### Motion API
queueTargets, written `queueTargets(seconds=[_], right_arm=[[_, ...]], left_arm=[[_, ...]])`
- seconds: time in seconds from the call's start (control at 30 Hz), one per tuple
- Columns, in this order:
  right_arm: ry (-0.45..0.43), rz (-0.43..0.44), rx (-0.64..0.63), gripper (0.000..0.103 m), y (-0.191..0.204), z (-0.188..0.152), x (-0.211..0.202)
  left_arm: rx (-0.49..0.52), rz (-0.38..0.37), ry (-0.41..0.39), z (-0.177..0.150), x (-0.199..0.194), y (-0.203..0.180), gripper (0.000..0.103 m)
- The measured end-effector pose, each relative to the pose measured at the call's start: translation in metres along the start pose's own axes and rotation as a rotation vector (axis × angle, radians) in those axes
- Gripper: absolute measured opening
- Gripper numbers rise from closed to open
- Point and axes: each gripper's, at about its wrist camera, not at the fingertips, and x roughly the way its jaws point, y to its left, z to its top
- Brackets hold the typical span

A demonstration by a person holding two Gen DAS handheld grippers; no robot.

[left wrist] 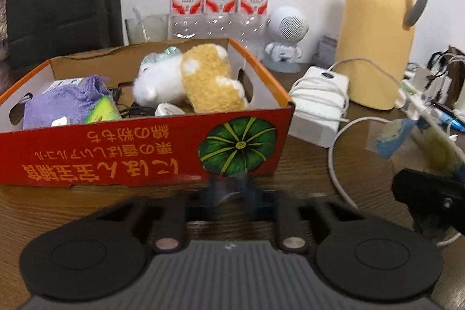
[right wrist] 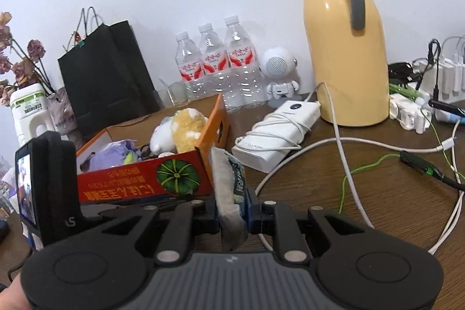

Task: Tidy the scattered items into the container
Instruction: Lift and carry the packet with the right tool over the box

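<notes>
Two tongs closed; right tongs (right wrist: 232, 211) clamp packet (right wrist: 229, 185) beside box (right wrist: 139, 179).

Right tongs (right wrist: 231, 215) clamp packet (right wrist: 229, 188) beside red box (right wrist: 139, 179).

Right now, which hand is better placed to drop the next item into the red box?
Right. The right gripper is shut on a sachet right beside the red box. The left gripper looks shut on nothing clear, though it's blurred.
</notes>
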Motion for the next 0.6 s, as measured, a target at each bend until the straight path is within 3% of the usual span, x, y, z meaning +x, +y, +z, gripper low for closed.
queueTargets(seconds=[0.07, 0.6], right_arm=[[0.001, 0.007, -0.01, 0.016, 0.003, -0.001, 0.0], [0.041, 0.048, -0.081, 0.016, 0.024, -0.011, 0.005]], left_arm=[[0.002, -0.002, -0.003, -0.001, -0.006, 0.003, 0.002], [-0.056, -0.034, -0.096, -0.023, -0.086, 0.06, 0.001]])
